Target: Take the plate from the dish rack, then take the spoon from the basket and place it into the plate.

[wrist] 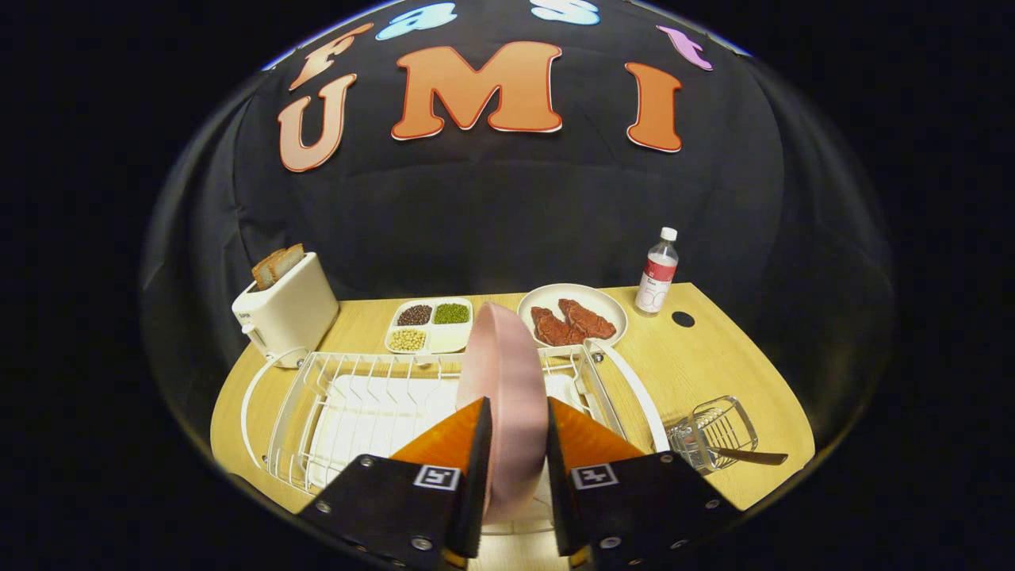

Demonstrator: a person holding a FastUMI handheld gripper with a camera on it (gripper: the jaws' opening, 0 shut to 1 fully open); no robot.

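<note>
A pink plate (pixel 507 373) stands on edge over the white wire dish rack (pixel 357 404), upright between my fingers. My gripper (pixel 515 406) is shut on the plate, one finger pressing each face near its lower half. I cannot tell whether the plate's bottom edge still rests in the rack. To the right of the rack, a small wire basket (pixel 718 432) sits on the wooden table (pixel 714 365). The spoon (pixel 749 456) lies in it with its handle sticking out to the right.
Beyond the rack are a white toaster (pixel 285 309) with bread slices, a sectioned tray of beans (pixel 430 325), a white plate with two pieces of meat (pixel 572 317) and a clear bottle (pixel 657 274). A dark round hole (pixel 683 319) marks the tabletop near the bottle.
</note>
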